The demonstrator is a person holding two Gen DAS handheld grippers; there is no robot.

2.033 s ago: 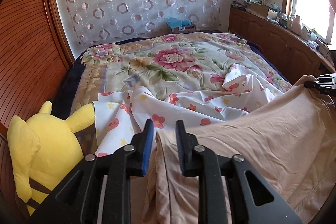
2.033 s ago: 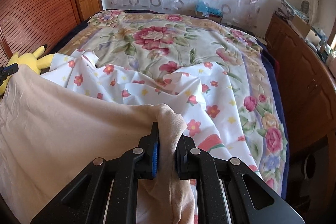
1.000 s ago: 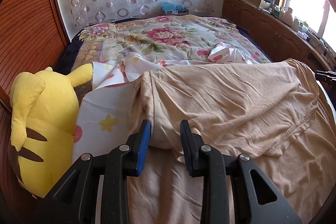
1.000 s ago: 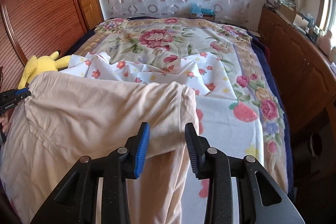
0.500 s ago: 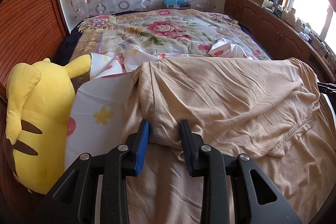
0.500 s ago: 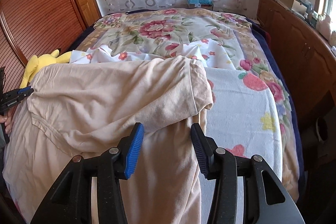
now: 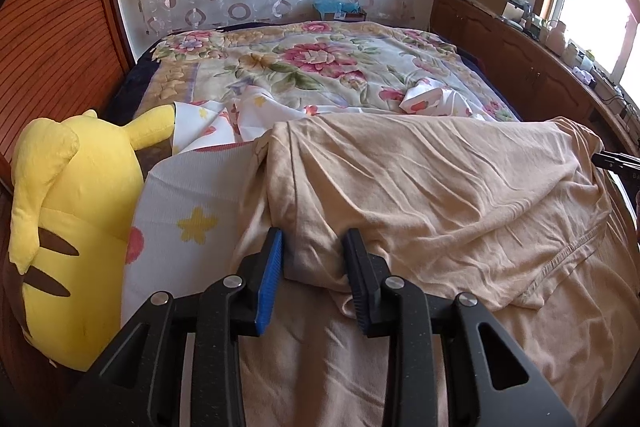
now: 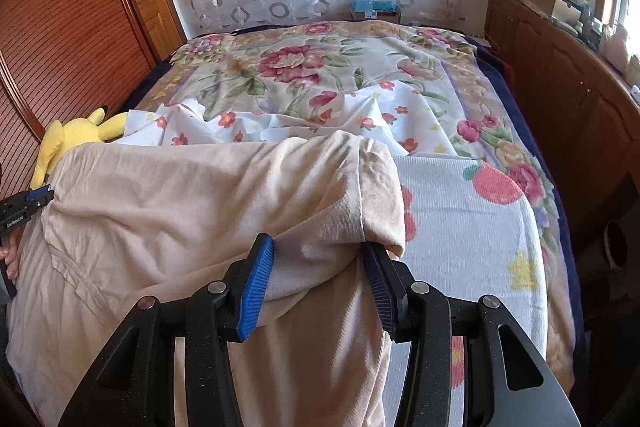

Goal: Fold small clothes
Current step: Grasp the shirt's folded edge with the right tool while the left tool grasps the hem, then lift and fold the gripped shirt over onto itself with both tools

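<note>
Fingers (image 7: 272,259) of left gripper (image 7: 314,243): closing, with folded edge of beige garment (image 7: 440,187) between them, not yet pinched. Fingers (image 8: 256,279) of right gripper (image 8: 316,251): spread wide, astride other end of same fold, gripping nothing. Probably placed so to take the fold at both ends for next turn-over. Lying across near end of bed (image 7: 400,67), doubled over, creased, hem seam visible. Beyond: flowered white sheet (image 7: 224,123); at left, yellow plush toy (image 7: 72,227).
</note>
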